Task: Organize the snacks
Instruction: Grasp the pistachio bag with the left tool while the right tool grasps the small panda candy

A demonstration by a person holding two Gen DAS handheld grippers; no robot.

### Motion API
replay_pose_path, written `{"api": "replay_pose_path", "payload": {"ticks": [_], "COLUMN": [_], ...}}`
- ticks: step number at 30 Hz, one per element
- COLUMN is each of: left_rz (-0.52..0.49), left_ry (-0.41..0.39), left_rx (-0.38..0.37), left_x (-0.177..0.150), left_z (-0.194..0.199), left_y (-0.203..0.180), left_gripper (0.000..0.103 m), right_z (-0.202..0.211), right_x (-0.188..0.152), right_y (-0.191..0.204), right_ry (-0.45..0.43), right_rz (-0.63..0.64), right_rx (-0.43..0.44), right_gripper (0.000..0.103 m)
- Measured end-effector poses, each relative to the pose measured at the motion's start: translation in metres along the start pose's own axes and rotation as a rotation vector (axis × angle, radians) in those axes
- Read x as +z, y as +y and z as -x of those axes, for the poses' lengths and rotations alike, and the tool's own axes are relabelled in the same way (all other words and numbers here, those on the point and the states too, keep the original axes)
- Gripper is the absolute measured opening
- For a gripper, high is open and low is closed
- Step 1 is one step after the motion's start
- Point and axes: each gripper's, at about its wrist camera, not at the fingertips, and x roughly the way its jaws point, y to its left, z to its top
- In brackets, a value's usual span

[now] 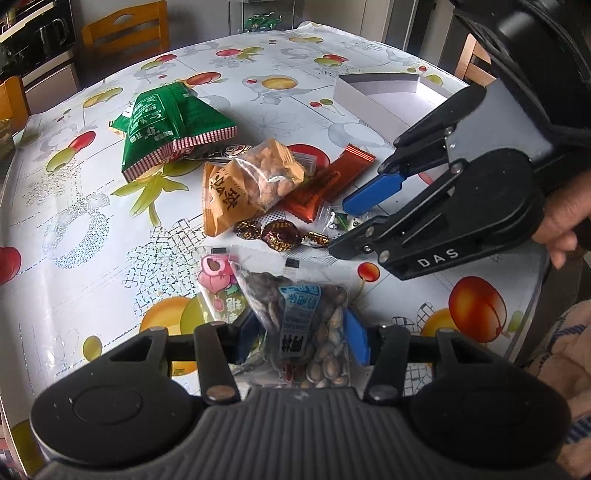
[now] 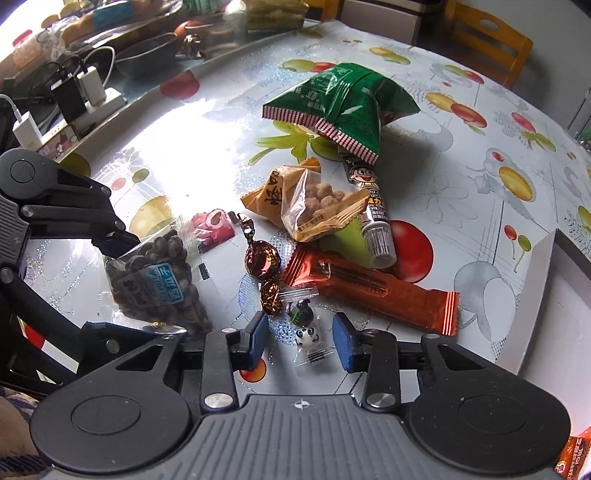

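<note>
A clear seed packet (image 1: 306, 325) with a blue label lies between the fingers of my left gripper (image 1: 301, 338), whose jaws stand around it; it also shows in the right wrist view (image 2: 159, 280). My right gripper (image 2: 301, 338) is open around a small panda candy (image 2: 308, 338) on the table; it also shows in the left wrist view (image 1: 347, 229). A green bag (image 1: 166, 125), an orange peanut bag (image 1: 251, 184), an orange-red bar (image 1: 325, 184) and foil-wrapped chocolates (image 1: 277, 232) lie in the middle. A white box (image 1: 384, 99) stands at the back right.
A pink packet (image 1: 218, 288) lies under the seed packet. A tube snack (image 2: 369, 206) lies under the green bag. Wooden chairs (image 1: 125, 29) stand behind the table. Chargers and a power strip (image 2: 85, 96) sit on a side counter.
</note>
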Motion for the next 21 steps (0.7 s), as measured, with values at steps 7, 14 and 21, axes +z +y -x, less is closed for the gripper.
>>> {"api": "replay_pose_path", "payload": {"ticks": [7, 14, 21], "left_rz": [-0.005, -0.009, 0.001], "left_ry": [-0.012, -0.024, -0.039], "left_rx": [-0.003, -0.007, -0.012], "left_x": [0.004, 0.01, 0.018], "left_z": [0.001, 0.002, 0.005], "left_y": [-0.003, -0.007, -0.008], "left_gripper": [0.049, 0.049, 0.049], "right_z": [0.002, 0.01, 0.024], "right_x": [-0.002, -0.006, -0.006], "right_y": [0.0, -0.011, -0.018], "right_ry": [-0.004, -0.015, -0.057], "right_rz": [0.004, -0.059, -0.095], "right_rx": [-0.005, 0.005, 0.006], "right_gripper": [0.017, 0.015, 0.015]}}
